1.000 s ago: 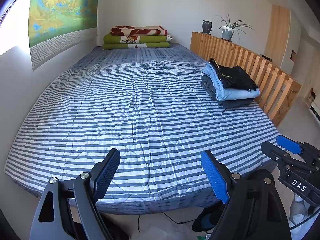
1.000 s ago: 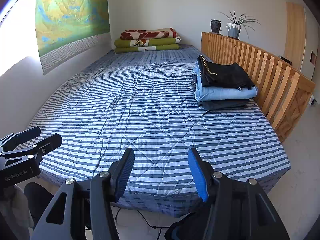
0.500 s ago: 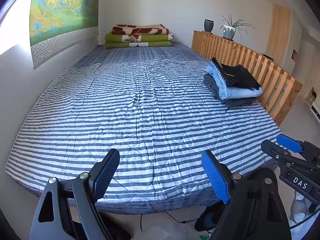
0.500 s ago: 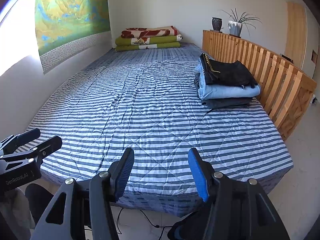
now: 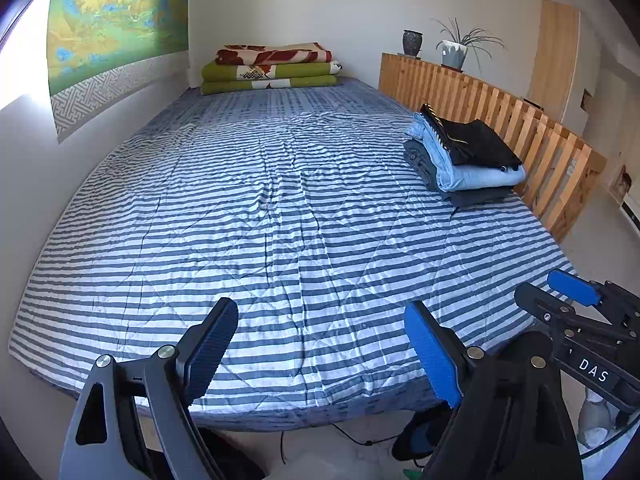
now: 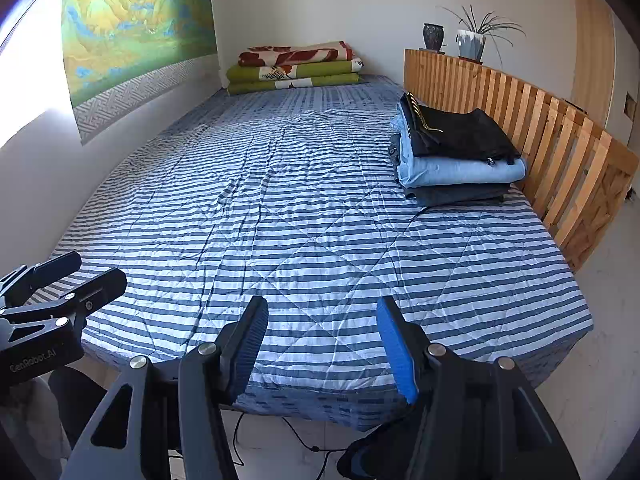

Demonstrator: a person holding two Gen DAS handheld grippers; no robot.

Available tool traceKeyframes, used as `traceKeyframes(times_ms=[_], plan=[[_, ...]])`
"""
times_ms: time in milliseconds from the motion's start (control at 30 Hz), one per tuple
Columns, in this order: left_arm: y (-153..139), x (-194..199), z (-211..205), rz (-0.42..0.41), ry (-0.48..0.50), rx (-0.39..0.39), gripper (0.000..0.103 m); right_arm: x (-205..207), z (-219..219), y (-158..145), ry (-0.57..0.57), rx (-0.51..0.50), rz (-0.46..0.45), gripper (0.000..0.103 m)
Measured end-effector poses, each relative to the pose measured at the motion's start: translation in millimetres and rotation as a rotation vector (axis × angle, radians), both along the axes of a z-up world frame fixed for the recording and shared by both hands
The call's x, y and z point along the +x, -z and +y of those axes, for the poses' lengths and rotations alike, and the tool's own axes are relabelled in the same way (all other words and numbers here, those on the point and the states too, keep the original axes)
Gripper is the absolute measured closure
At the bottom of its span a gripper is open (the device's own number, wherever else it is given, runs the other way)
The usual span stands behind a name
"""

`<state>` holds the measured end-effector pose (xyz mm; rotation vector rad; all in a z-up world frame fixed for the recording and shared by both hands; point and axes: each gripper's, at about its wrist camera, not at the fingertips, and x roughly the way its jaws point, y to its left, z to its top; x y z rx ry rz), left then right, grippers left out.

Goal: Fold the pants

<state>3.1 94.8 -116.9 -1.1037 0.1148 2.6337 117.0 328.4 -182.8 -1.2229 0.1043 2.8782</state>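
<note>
Three folded pants lie stacked [image 5: 466, 160] [image 6: 456, 156] at the right side of the striped bed [image 5: 280, 220] [image 6: 300, 220], next to the wooden slatted rail: black on top, light blue in the middle, dark grey beneath. My left gripper [image 5: 320, 344] hangs open over the bed's near edge with nothing between its blue-padded fingers. My right gripper [image 6: 322, 340] is open too, narrower, also holding nothing. Each gripper shows at the edge of the other's view, the right gripper [image 5: 576, 308] at the lower right and the left gripper [image 6: 68, 284] at the lower left. The stack is well beyond both.
Folded green and red blankets [image 5: 272, 68] lie at the far end of the bed. A wooden slatted rail [image 5: 520, 132] runs along the right side, with a vase and a potted plant [image 5: 456, 50] on it. A wall with a tapestry [image 5: 116, 24] bounds the left. Cables lie on the floor below.
Both views have shifted only slightly; the stack and bed look marginally closer. The grippers' fingers stand as before.
</note>
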Motion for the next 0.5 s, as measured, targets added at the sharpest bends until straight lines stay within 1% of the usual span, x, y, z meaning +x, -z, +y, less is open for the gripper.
traceKeyframes(times_ms=[233, 400, 500], plan=[[6, -12, 4, -0.009, -0.004, -0.004, 0.014, -11, -1, 8, -0.008, -0.002, -0.020, 0.050], [10, -20, 2, 0.007, -0.017, -0.021, 0.014, -22, -7, 13, -0.022, 0.000, -0.033, 0.050], [15, -31, -1, -0.006, -0.028, -0.019, 0.014, -32, -10, 18, -0.036, 0.000, -0.041, 0.050]])
